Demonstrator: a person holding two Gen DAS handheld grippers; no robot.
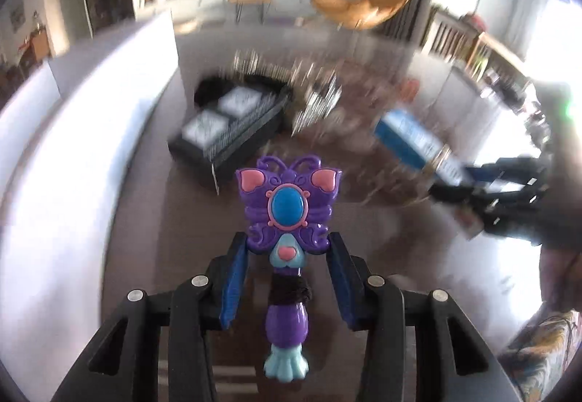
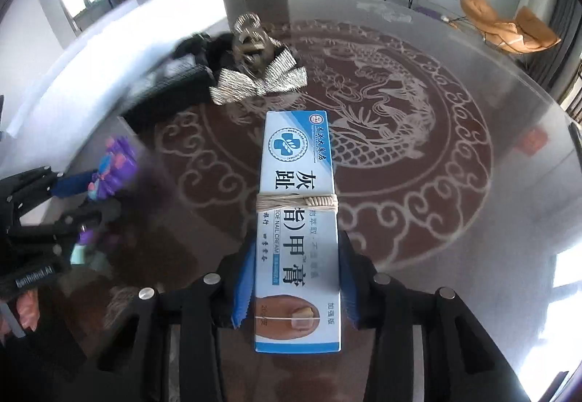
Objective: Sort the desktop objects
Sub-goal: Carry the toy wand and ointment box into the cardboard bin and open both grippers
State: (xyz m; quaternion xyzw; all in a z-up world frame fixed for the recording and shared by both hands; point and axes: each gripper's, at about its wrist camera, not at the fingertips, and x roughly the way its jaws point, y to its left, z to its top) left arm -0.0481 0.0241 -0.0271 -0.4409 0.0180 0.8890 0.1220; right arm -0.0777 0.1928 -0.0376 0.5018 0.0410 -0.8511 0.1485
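Toy mirror (image 1: 287, 216) gripped, organizer (image 1: 232, 122) (blurred)

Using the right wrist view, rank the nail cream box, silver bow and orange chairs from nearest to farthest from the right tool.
1. Nail cream box, held in the right tool.
2. Silver bow, ahead-left on the table.
3. Orange chairs, far right, beyond the table.

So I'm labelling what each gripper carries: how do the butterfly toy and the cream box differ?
The butterfly toy is purple moulded plastic with pink hearts; the cream box is a flat blue-and-white carton. A dark hair tie wraps the toy's handle, a beige elastic the box. The left gripper pinches the toy's lower wings; the right gripper clamps the box's sides. Both are gripped.
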